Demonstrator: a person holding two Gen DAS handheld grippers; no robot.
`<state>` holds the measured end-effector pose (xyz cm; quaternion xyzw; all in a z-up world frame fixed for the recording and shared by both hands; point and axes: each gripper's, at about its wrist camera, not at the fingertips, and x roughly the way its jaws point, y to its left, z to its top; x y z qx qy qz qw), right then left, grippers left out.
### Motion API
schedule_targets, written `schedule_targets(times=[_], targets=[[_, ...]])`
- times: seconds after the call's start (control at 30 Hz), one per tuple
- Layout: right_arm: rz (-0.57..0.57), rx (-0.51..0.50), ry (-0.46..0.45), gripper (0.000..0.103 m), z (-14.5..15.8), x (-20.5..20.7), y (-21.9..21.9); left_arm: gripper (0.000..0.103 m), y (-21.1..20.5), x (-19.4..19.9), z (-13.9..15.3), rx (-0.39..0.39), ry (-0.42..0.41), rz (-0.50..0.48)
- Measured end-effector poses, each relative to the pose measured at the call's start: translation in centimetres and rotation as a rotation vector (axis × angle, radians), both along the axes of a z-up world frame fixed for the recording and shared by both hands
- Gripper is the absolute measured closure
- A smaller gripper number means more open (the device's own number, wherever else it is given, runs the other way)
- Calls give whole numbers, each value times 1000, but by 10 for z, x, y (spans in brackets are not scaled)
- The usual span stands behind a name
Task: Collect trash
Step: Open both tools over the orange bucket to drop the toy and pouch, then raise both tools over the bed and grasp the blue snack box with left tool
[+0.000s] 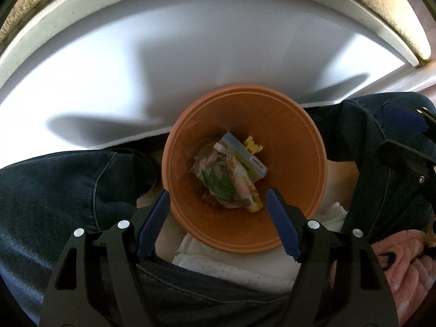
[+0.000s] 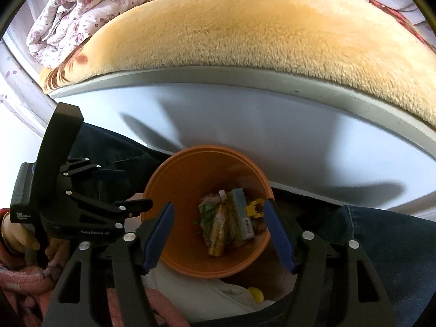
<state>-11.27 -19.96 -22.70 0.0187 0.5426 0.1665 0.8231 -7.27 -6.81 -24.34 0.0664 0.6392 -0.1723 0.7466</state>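
A: Starting nearest, we are holding the left tool (image 1: pixel 218 207) above the orange bin (image 1: pixel 294 136), pointing steeply down. Its blue pads (image 1: pixel 154 226) are standing wide apart with nothing between them.

B: We are confirming the same for the right tool (image 2: pixel 219 219): jaws spread, pads clear of any item, aimed into the same bin (image 2: pixel 174 190). In the right wrist view, the left tool's black body is showing at the left edge, beside the bin.

A: We are locating the trash inside the bin, at its bottom: a crumpled printed wrapper (image 1: pixel 226 179), a small flat box (image 1: pixel 252 160) lying against it, and a yellow plastic piece (image 1: pixel 253 145) just beyond the box.

B: We are seeing the bin standing between the person's legs in dark jeans (image 1: pixel 68 190). A pink fleece sleeve (image 1: pixel 403 267) is showing at the right.

A: Farther out, we are facing the pale side panel of a bed (image 2: pixel 272 125), with a tan plush blanket (image 2: pixel 245 32) on top and a folded floral quilt (image 2: pixel 81 5) behind.
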Motion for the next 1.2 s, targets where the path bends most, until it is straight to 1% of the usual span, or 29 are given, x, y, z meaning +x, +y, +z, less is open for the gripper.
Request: schedule_targets(times=[0.27,0.4,0.47,0.6,0.73,0.77,0.8,0.9,1.0,1.1,1.2], targets=[[-5,-7,-27,35,4,-1,1,32,-2,-3,5,12,-27,1],[0,1,-68,35,17,-1,-1,32,-4,-3,14,21,-56,-8],[-4,14,-89,35,25,1,-4,32,-5,-2,23,13,-68,-8],[-24,20,-156,34,48,7,-13,32,-5,4,53,-23,-125,-8],[-27,21,-231,32,73,14,-20,31,-6,20,101,-98,-219,-6],[-29,25,-252,31,80,16,-23,23,-7,25,114,-112,-249,-6],[-32,29,-264,31,84,18,-27,17,-8,33,130,-127,-290,-3],[-42,51,-296,30,94,26,-36,15,-15,55,159,-146,-376,-4],[-58,68,-310,30,99,34,-44,15,-29,93,181,-154,-422,-3],[-83,90,-311,30,101,39,-51,15,-43,142,194,-171,-464,7],[-102,105,-301,29,100,45,-61,15,-63,195,200,-212,-491,29]])
